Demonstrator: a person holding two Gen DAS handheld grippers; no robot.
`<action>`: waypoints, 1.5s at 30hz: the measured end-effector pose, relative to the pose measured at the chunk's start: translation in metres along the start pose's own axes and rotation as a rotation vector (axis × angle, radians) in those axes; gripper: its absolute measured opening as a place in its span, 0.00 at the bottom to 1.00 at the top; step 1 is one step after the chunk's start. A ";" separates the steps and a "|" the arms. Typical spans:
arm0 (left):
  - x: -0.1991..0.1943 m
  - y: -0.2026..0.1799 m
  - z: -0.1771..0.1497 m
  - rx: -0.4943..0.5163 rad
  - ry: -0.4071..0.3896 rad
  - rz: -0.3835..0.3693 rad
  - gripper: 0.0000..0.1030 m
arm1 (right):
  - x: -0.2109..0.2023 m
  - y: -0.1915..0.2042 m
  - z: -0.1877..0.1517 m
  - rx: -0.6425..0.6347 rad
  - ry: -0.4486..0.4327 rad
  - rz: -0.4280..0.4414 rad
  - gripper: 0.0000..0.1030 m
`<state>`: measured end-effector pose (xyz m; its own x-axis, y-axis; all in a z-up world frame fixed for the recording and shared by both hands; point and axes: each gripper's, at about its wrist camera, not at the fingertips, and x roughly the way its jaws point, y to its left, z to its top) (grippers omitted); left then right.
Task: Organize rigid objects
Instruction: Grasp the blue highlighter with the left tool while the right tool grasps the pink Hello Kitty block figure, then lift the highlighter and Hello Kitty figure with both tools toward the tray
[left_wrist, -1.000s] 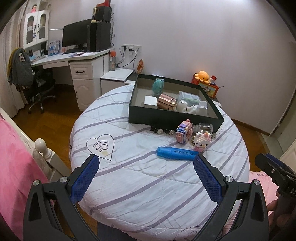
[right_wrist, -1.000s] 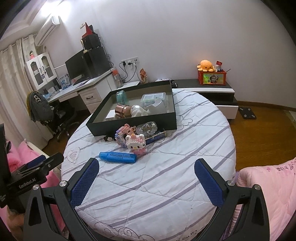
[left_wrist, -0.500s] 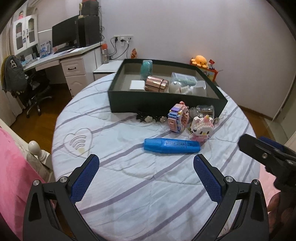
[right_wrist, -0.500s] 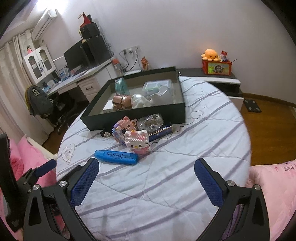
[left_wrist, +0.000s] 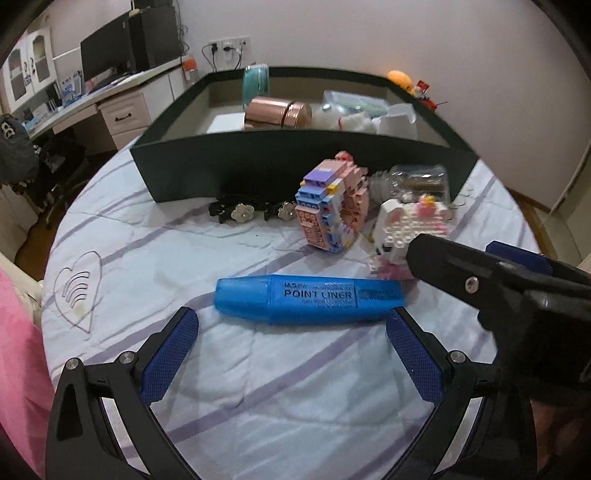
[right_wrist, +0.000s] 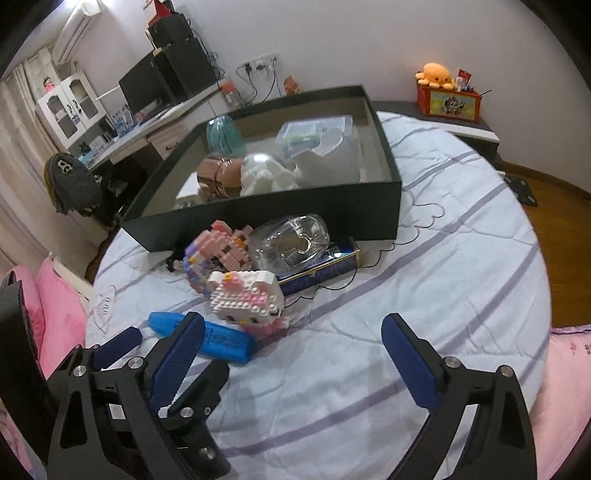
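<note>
Blue highlighter (left_wrist: 308, 300) lay on the striped round bedspread (left_wrist: 280, 387), near the dark open box (left_wrist: 258, 166) and just beside a white-and-pink brick figure (right_wrist: 245, 299). Left gripper (left_wrist: 291, 347) hung above the bedspread with jaws wide, the highlighter just beyond its fingertips. Right gripper (right_wrist: 291, 350) was closing from wide, nothing between its jaws.
</note>
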<state>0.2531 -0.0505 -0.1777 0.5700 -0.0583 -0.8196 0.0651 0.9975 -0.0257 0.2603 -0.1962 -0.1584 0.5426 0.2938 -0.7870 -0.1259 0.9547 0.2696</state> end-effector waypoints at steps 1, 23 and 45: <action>0.003 0.000 0.001 -0.002 0.001 -0.001 1.00 | 0.004 0.000 0.001 -0.003 0.008 0.003 0.93; -0.001 0.017 0.001 0.009 -0.043 -0.025 0.55 | 0.019 0.000 -0.004 -0.015 0.009 0.094 0.24; -0.015 0.027 0.006 0.015 -0.056 -0.103 0.29 | -0.004 -0.006 -0.016 -0.007 -0.012 0.089 0.22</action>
<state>0.2507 -0.0233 -0.1628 0.6047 -0.1633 -0.7795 0.1377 0.9855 -0.0995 0.2460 -0.2022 -0.1661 0.5385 0.3771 -0.7535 -0.1799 0.9251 0.3345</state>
